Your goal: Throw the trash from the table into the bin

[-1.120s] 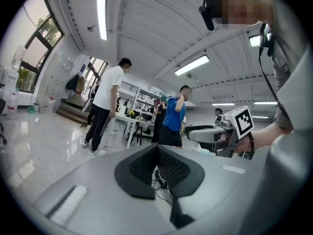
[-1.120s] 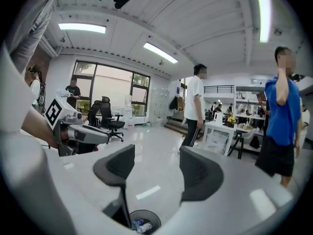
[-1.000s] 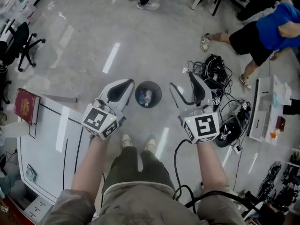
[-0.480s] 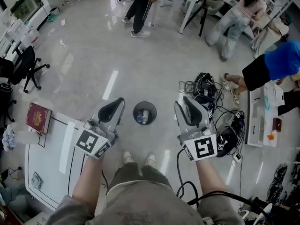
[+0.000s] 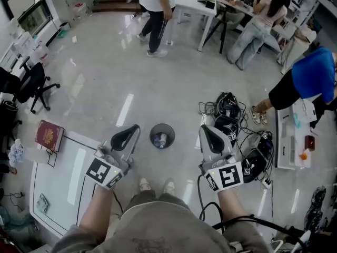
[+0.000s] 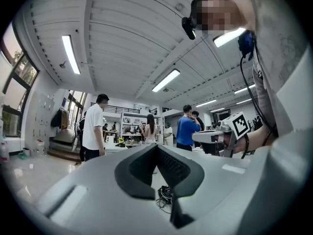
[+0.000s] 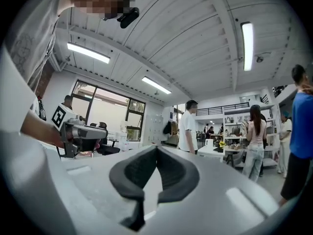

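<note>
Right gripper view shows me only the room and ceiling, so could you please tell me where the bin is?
Observer: The round black mesh bin stands on the grey floor, just beyond the person's pale shoes.
Operator: Thank you; is anything inside it?
Observer: Yes, something pale lies inside, perhaps a bottle.
Operator: Is the left tool carrying anything?
Observer: No, the left tool has its jaws together with nothing between them.

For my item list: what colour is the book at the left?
Dark red book; clearest in the head view.
</note>
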A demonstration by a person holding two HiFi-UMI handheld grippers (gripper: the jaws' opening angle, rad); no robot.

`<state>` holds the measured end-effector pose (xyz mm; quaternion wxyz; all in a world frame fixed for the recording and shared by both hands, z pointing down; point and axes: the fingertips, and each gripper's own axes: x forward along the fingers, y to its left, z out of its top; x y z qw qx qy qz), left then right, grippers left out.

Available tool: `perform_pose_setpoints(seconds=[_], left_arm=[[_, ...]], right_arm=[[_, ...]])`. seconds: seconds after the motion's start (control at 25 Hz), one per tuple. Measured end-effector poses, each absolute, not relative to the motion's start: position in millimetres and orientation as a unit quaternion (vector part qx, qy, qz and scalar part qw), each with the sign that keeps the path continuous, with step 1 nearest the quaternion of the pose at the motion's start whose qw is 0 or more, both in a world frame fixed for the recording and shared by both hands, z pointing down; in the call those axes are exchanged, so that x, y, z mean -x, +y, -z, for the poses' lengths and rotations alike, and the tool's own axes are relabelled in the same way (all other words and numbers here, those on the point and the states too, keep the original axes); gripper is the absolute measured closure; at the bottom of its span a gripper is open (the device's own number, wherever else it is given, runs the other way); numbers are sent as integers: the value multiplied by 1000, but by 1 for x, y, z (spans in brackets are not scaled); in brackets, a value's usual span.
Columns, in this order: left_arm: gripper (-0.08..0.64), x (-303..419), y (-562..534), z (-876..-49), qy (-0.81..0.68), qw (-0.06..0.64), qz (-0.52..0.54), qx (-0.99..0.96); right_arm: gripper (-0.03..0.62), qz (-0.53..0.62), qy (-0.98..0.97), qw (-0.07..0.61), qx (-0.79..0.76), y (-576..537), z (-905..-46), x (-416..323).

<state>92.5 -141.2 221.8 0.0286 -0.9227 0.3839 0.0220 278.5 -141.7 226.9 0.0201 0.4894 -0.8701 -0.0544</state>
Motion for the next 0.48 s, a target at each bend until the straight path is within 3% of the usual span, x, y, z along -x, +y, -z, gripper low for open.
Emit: perform_pose_setpoints(seconds=[0.48], left_arm=[[560, -91, -118, -201, 381, 47, -38, 923]], right_arm=[[591, 52, -864, 8, -501, -127, -217, -284]])
